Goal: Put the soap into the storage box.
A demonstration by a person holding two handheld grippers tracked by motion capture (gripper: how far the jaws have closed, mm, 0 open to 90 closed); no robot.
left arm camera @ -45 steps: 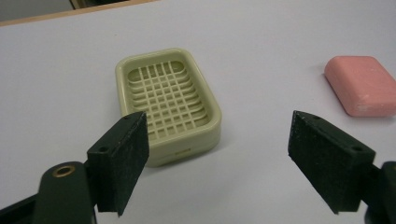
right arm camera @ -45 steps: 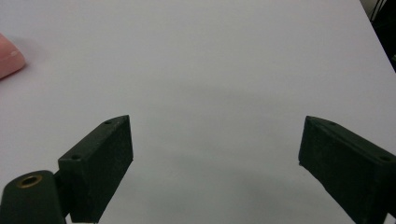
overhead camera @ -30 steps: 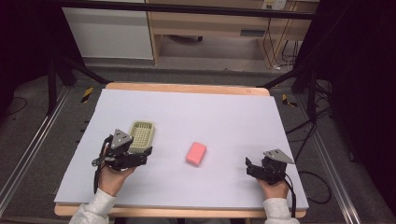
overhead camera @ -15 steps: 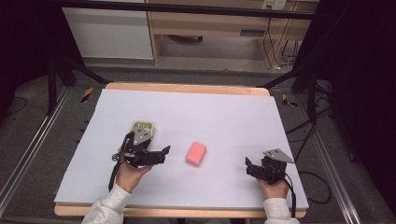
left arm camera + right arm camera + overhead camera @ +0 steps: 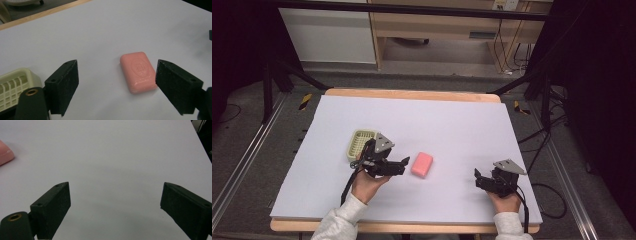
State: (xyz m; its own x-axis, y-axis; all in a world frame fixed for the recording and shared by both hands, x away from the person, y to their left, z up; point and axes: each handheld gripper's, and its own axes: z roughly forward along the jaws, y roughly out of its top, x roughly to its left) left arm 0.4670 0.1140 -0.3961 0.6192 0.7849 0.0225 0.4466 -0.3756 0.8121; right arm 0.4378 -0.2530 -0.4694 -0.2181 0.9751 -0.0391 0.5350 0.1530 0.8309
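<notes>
With its jaws just opened wide and empty, the left gripper (image 5: 404,164) faces the pink soap (image 5: 422,164) at centre frame, which may skid aside if one jaw hits first, while the right gripper (image 5: 477,177), lower right, is wide open.

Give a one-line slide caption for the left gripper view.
Left gripper, jaws open, faces the pink soap bar; cream soap dish behind.

One pink rectangular bar of soap (image 5: 422,164) lies on the white counter (image 5: 452,125). There is one pale yellow slotted plastic soap dish (image 5: 360,142). Two black handheld grippers: left gripper (image 5: 402,165), right gripper (image 5: 477,178).
</notes>
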